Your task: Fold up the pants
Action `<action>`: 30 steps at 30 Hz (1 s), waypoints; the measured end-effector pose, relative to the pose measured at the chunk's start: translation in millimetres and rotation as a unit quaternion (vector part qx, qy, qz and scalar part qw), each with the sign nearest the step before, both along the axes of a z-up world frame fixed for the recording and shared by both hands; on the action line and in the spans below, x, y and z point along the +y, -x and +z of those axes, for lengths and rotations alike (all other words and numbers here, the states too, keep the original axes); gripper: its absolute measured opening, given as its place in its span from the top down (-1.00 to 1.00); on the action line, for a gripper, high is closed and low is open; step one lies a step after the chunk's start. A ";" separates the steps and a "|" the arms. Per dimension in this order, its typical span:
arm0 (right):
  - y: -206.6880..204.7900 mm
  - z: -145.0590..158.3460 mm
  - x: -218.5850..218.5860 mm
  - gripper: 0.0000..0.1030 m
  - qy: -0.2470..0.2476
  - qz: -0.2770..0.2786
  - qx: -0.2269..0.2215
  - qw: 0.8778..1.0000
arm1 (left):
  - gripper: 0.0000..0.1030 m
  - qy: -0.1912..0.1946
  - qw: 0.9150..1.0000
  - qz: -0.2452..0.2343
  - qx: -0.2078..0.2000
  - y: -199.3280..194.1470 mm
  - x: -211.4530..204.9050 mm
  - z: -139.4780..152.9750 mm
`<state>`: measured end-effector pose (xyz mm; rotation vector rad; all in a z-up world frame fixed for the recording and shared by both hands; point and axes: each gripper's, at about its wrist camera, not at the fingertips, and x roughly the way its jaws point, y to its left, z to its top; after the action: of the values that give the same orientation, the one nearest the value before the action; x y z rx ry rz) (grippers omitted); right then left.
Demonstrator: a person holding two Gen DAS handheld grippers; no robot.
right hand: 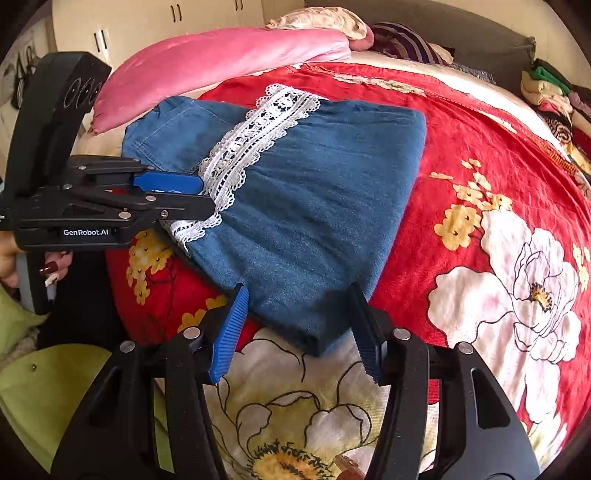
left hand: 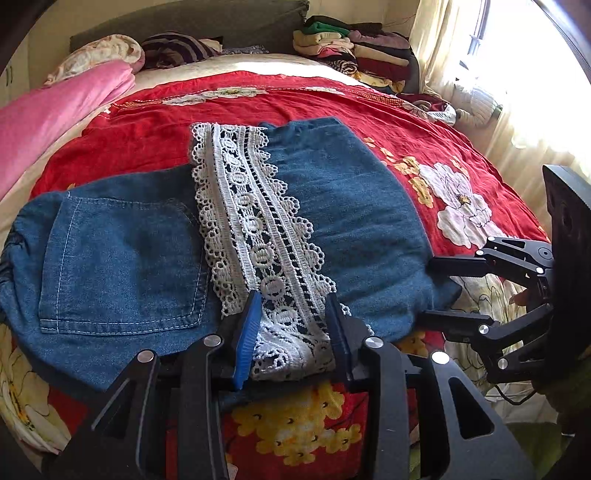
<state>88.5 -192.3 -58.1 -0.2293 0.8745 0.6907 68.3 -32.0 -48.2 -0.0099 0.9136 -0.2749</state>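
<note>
**A:** Looking through the left wrist view first, what do you have?

**B:** The pants (left hand: 236,236), blue denim and already folded into a squat bundle, lie across the middle of the frame on a red floral bedspread (left hand: 147,122). A white lace trim (left hand: 251,229) runs from upper centre down to the bottom centre, and a back pocket (left hand: 122,266) faces up at the left. The left gripper (left hand: 293,332) sits at the bottom centre, its jaws on either side of the bunched lace end. The blue pads are close against that lace, but I cannot tell whether they press it.

**A:** And the other tool?

**B:** The right gripper (left hand: 439,291) comes in from the right edge, its jaws apart, with the right-hand corner of the denim between the two tips.

**A:** Background?

**B:** A pink blanket (left hand: 62,107) at upper left, a pile of folded clothes (left hand: 354,51) at upper right, a curtain (left hand: 454,48) beside it.

**A:** Now the right wrist view.

**B:** The pants (right hand: 295,206) fill the centre, one corner pointing at the bottom of the frame. The right gripper (right hand: 295,325) has its jaws spread wide around that corner, with clear gaps at both pads. The left gripper (right hand: 199,195) reaches in from the left edge onto the lace (right hand: 258,136); a hand (right hand: 55,266) shows beneath it. Cupboard doors (right hand: 177,14) stand at the top left.
</note>
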 end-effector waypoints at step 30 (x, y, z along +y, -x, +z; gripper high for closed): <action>-5.3 93.4 16.1 -0.80 -0.045 0.003 -0.087 0.995 | -0.74 0.043 0.989 0.134 -0.048 50.2 98.3 68.1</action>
<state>93.8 -176.2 35.3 -0.2093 0.6752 0.7036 18.1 66.3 19.9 -0.1959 0.7929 -0.0626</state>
